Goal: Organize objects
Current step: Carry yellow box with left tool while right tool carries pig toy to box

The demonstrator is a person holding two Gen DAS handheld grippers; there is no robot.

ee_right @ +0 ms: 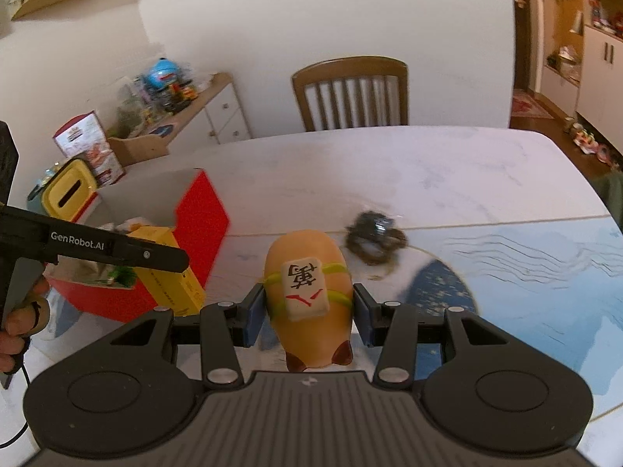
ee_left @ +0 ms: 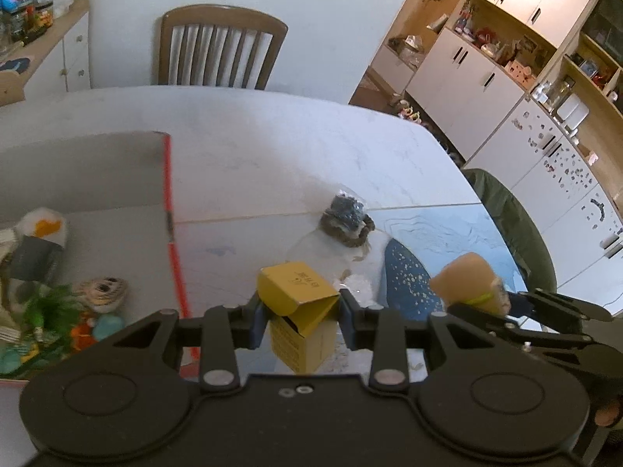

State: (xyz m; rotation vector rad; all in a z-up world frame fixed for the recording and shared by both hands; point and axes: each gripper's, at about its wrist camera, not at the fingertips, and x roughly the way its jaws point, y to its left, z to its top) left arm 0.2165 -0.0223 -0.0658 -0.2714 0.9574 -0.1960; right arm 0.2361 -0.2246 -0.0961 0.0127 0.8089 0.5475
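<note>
My left gripper (ee_left: 300, 313) is clamped on a small yellow carton (ee_left: 298, 303), its top flap hanging open, and I hold it above the white marble table (ee_left: 272, 148) just to the right of the red box (ee_right: 202, 214). From the right wrist view the carton (ee_right: 171, 272) sits close against the red box's near right corner, with the left gripper's black body (ee_right: 89, 247) reaching across in front of it and a hand (ee_right: 19, 327) wrapped round its grip at the picture's left edge. My right gripper (ee_right: 307, 307) grips an orange pig-shaped toy (ee_right: 307, 295) with a mahjong tile strapped to its back by yellow-green bands; both blue pads press its flanks and it hangs clear of the table's near edge. In the left wrist view that toy (ee_left: 467, 280) shows just to the right of the carton, the two close but apart. Inside the red box (ee_left: 171, 225) I see a plush with an orange patch (ee_left: 43, 225), a round knitted face (ee_left: 103, 290), something green and feathery (ee_left: 46, 303), and a few pale blue pieces, so its near end is already crowded. Further out on the table, beyond both grippers, lies a dark bundle in clear wrapping (ee_left: 348, 220), resting at the far edge of a blue-patterned mat (ee_right: 525, 257). A wooden chair (ee_left: 222, 46) stands at the table's far edge.
</note>
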